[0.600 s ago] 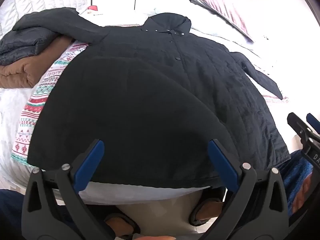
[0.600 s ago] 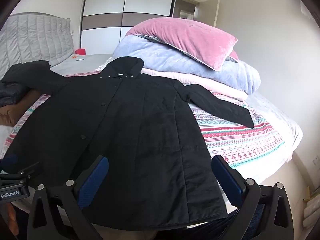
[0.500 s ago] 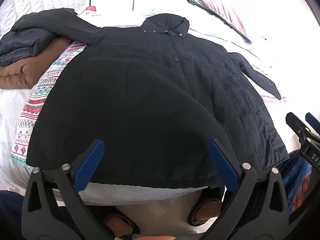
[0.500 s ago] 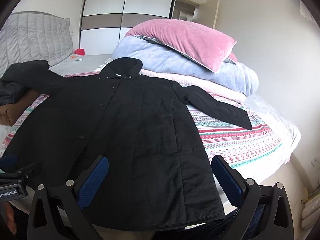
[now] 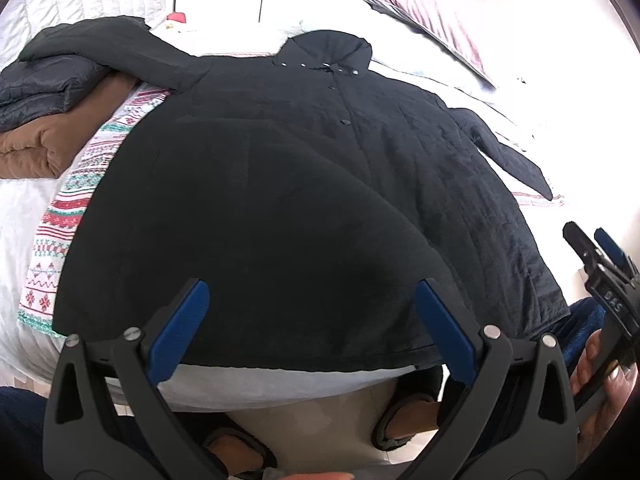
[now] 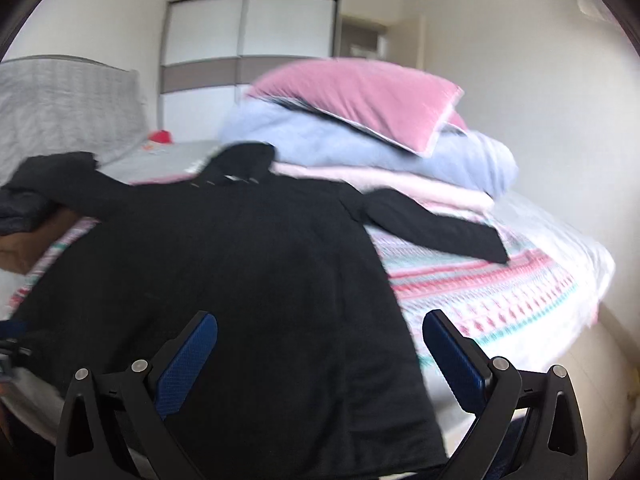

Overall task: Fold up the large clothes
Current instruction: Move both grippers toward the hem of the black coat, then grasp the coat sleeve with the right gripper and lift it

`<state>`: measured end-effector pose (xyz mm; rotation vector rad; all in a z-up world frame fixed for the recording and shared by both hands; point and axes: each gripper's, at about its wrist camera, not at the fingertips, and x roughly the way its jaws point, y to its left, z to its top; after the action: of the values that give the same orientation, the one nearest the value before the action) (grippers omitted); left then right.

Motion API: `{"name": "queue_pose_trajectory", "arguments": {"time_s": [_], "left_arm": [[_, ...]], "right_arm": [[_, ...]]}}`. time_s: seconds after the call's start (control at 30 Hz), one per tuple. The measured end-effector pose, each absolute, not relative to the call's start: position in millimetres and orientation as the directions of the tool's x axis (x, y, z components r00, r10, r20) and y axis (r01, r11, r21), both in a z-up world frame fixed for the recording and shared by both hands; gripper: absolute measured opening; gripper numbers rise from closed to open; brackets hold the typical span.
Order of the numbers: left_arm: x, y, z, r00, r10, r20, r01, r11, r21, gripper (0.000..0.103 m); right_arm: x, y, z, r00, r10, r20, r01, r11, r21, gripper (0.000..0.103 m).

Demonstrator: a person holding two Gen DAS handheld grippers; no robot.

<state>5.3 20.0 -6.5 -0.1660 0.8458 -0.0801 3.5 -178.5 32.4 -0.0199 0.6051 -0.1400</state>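
Note:
A long black quilted coat lies flat on the bed, buttoned front up, collar at the far end, hem at the near edge. One sleeve stretches out to the right over the patterned blanket; the other sleeve runs far left over a stack of clothes. My left gripper hovers open above the hem with nothing between its fingers. Over the coat's lower right part my right gripper is open and empty too. The right gripper's tip, held by a hand, shows at the right edge of the left wrist view.
A folded dark jacket on a brown folded garment sits at the bed's left. A pink pillow tops a pale blue duvet and pink bedding at the far right. A striped patterned blanket covers the bed. The person's sandalled feet stand on the floor below.
The right wrist view has tipped upward and blurred, showing more wall and wardrobe; the right gripper is moving. The left view has shifted slightly. Both grippers stay open.

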Motion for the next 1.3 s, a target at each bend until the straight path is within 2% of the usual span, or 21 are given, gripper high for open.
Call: {"name": "queue_pose_trajectory", "arguments": {"time_s": [0.03,0.17,0.3,0.4,0.43,0.53,0.57,0.6,0.63,0.67,0.7,0.77,0.93,1.07,1.2,1.3], "left_arm": [[4.7,23.0,-6.9,0.666,-0.124,-0.736,-0.009,0.985,-0.174,0.102],[3.1,51.6,-10.6,0.689,-0.083,-0.72,-0.121,0.966,-0.227,0.102],[3.3,85.4,-11.5,0.684,-0.023,-0.729,-0.225,0.944,-0.242,0.102],[2.8,103.4,-11.4,0.673,0.076,-0.735,-0.279,0.948,-0.157,0.101],[4.0,112.6,-14.3,0.655,0.11,-0.748,-0.306,0.943,-0.13,0.1],[3.5,137.9,-27.7,0.611,0.131,-0.78,-0.382,0.913,-0.146,0.099],[3.0,142.9,-32.6,0.6,0.134,-0.789,-0.398,0.905,-0.149,0.099],[4.2,147.6,-38.4,0.585,0.134,-0.8,-0.409,0.9,-0.148,0.097],[5.6,149.5,-42.1,0.578,0.132,-0.805,-0.41,0.9,-0.146,0.089],[9.4,151.1,-48.0,0.561,0.135,-0.817,-0.409,0.903,-0.132,0.084],[10.8,152.8,-52.7,0.544,0.147,-0.826,-0.414,0.903,-0.112,0.075],[13.8,153.4,-56.1,0.537,0.154,-0.83,-0.416,0.904,-0.101,0.072],[12.0,155.6,-53.3,0.547,0.147,-0.824,-0.405,0.908,-0.106,0.07],[12.7,155.2,-52.2,0.546,0.175,-0.819,-0.406,0.911,-0.076,0.07],[12.6,153.8,-51.9,0.539,0.216,-0.814,-0.402,0.915,-0.024,0.07],[11.1,156.0,-51.3,0.539,0.194,-0.82,-0.395,0.918,-0.043,0.065]], "right_arm": [[4.2,-183.8,30.6,0.823,-0.146,-0.549,0.136,0.989,-0.06,0.103],[6.3,-207.0,20.1,0.78,-0.143,-0.609,0.147,0.988,-0.044,0.103],[4.8,-246.6,-0.1,0.738,-0.087,-0.669,0.185,0.98,0.077,0.103],[6.3,-280.0,-30.0,0.665,0.023,-0.746,0.219,0.95,0.224,0.101],[2.1,-285.1,-32.2,0.662,0.006,-0.749,0.221,0.954,0.203,0.099],[1.4,-289.1,-55.5,0.606,0.067,-0.793,0.214,0.946,0.244,0.084],[2.0,-288.1,-64.9,0.584,0.1,-0.806,0.206,0.941,0.267,0.071],[2.7,-286.2,-72.9,0.563,0.151,-0.812,0.195,0.931,0.308,0.042],[1.7,-284.8,-78.7,0.55,0.201,-0.81,0.185,0.917,0.353,0.025],[2.3,-284.8,-80.6,0.551,0.237,-0.8,0.177,0.904,0.39,0.011],[2.2,-284.5,-77.1,0.566,0.249,-0.786,0.169,0.898,0.406,0.008],[-0.6,-286.2,-63.8,0.602,0.28,-0.748,0.144,0.884,0.446,0.005],[-10.8,-326.9,-3.7,0.715,0.221,-0.663,0.163,0.869,0.466,0.004],[-8.6,-336.5,-1.6,0.707,0.155,-0.69,0.222,0.877,0.426,0.004],[15.1,-338.6,-57.0,0.555,0.108,-0.825,0.335,0.878,0.341,0.004],[15.3,-327.6,-48.1,0.575,0.07,-0.815,0.301,0.908,0.29,0.006]]}}
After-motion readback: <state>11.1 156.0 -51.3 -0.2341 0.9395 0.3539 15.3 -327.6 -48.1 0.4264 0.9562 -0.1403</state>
